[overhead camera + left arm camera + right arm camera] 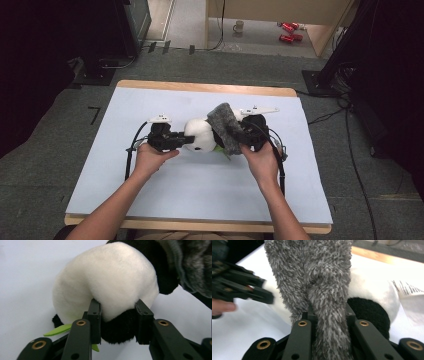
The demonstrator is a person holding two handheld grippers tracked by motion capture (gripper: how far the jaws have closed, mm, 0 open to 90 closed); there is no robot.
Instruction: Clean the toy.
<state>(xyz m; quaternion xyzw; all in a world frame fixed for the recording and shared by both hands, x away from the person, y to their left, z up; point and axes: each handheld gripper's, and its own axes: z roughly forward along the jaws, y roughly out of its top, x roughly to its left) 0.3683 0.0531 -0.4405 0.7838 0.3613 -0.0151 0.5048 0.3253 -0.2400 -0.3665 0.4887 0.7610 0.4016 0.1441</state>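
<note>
Panda and grey cloth between two grippers

Plush covers the panda (110, 282): a rounded white body, soft and short-piled, with black limbs and a green leaf (58, 330) at its side. It lies mid-counter (200, 200) on a pale sheet. The left gripper (117, 322) has its fingers on a black limb, white fur bulging between them. The right gripper (329, 315) has its fingers pinched narrow on a shaggy grey cloth (317, 272) that drapes over the panda.
</note>
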